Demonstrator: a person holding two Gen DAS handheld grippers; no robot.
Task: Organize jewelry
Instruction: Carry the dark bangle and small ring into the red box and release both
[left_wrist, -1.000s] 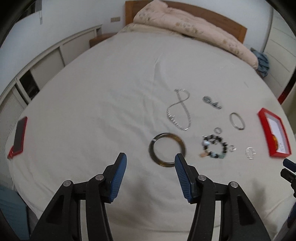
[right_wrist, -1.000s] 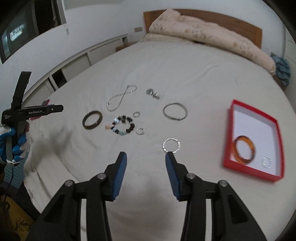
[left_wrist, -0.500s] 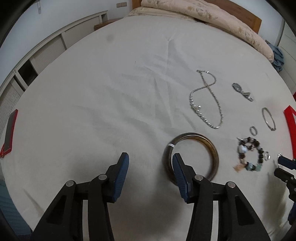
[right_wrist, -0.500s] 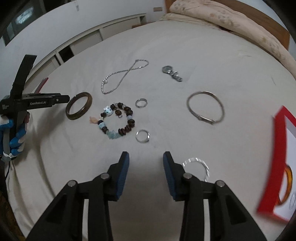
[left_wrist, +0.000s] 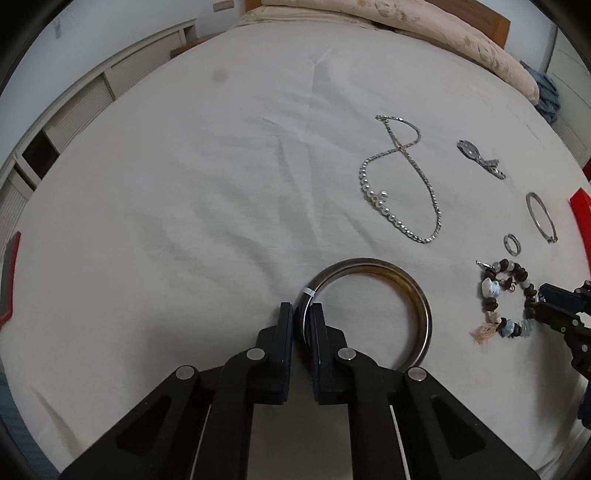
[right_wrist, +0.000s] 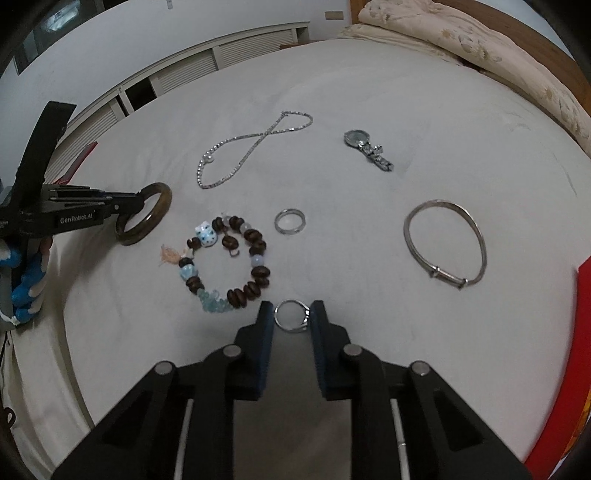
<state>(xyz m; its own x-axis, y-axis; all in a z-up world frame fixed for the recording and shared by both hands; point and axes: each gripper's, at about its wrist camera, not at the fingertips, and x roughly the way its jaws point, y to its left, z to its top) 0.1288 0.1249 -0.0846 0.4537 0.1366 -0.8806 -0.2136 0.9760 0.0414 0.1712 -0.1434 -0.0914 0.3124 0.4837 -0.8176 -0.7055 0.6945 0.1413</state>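
The brown bangle (left_wrist: 373, 299) lies flat on the bed (left_wrist: 184, 184), and its near-left rim is taken between the fingers (left_wrist: 286, 325) of the left gripper (left_wrist: 298, 320), which are closing and already pressed on the band from outside and inside; the rest of the hoop is spread to the right of and beyond the fingertips, so no long axis is offered, only a ring lying level with its opening facing up; the small silver ring (right_wrist: 291, 316) is bracketed by the right gripper (right_wrist: 292, 317), whose fingers (right_wrist: 266, 325) are closing with the ring lying between them, also flat on the sheet; whether the pads yet bear on it cannot be told, though little or no gap is seen on either side; the ring's raised setting is turned toward the right-hand finger; the red box (right_wrist: 561, 369) is seen at the right edge of the right wrist view, so the right hand is judged the nearer to it, and both pieces are likely to be carried rightward; the beaded bracelet (right_wrist: 225, 262) is left just beside the right gripper's left finger and could be snagged on lifting
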